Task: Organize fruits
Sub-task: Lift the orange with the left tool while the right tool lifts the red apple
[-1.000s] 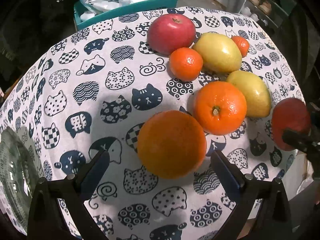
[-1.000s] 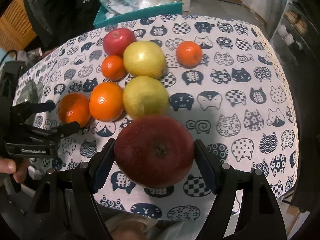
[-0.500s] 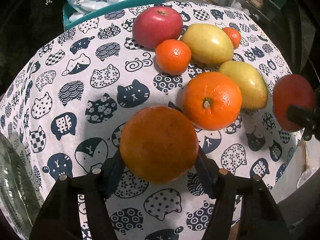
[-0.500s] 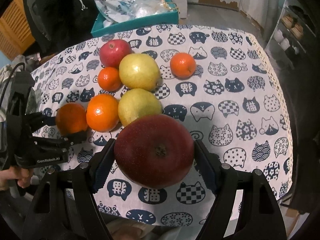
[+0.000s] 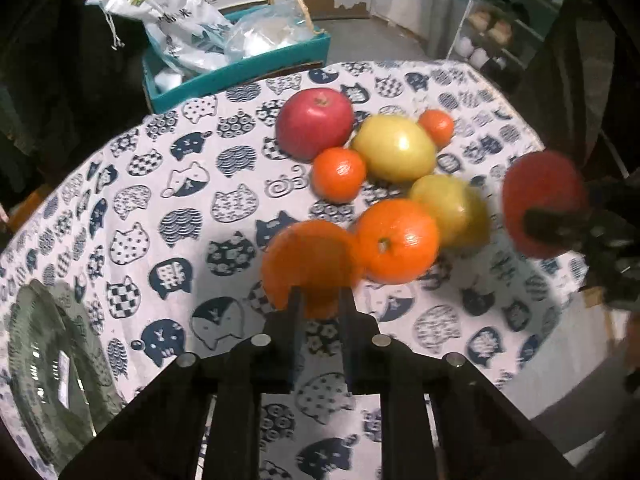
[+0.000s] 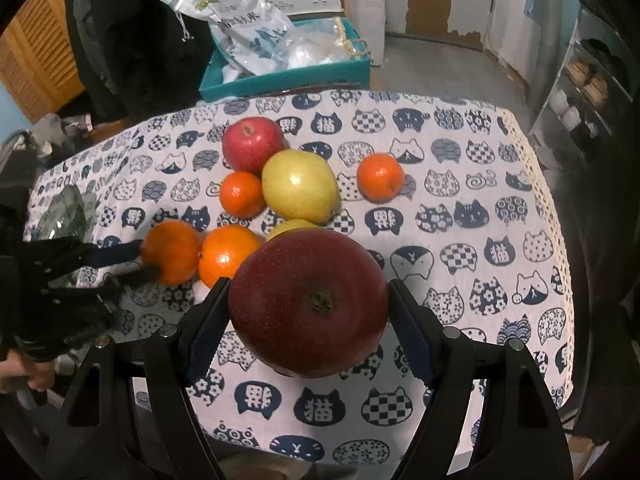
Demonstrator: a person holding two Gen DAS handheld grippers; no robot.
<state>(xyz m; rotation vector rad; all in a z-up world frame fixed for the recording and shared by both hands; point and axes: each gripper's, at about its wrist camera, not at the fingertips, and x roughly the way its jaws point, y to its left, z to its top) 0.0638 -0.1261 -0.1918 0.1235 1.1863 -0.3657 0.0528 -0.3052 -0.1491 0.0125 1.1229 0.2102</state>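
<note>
My left gripper (image 5: pixel 320 292) is shut, its jaws almost together. A blurred orange (image 5: pixel 310 260) lies on the cat-print cloth (image 5: pixel 180 208) just beyond its tips, outside the jaws. The right wrist view shows the left gripper (image 6: pixel 140 262) against that orange (image 6: pixel 172 252). My right gripper (image 6: pixel 308 284) is shut on a dark red apple (image 6: pixel 308 304) and holds it above the cloth. That apple (image 5: pixel 540 196) also shows at the right of the left wrist view. A second orange (image 5: pixel 396 240), two yellow fruits (image 5: pixel 394 148), two mandarins (image 5: pixel 339 174) and a red apple (image 5: pixel 315 122) are clustered on the cloth.
A glass plate (image 5: pixel 44 360) sits at the table's near left edge. A teal box (image 5: pixel 240 68) with plastic bags stands behind the table. Shelves (image 5: pixel 500 40) are at the far right. A hand (image 6: pixel 24 376) holds the left gripper's grip.
The left jaws went from wide around the orange to nearly together, and the orange now sits ahead of the tips. Both grippers rose; the right one kept the apple.
</note>
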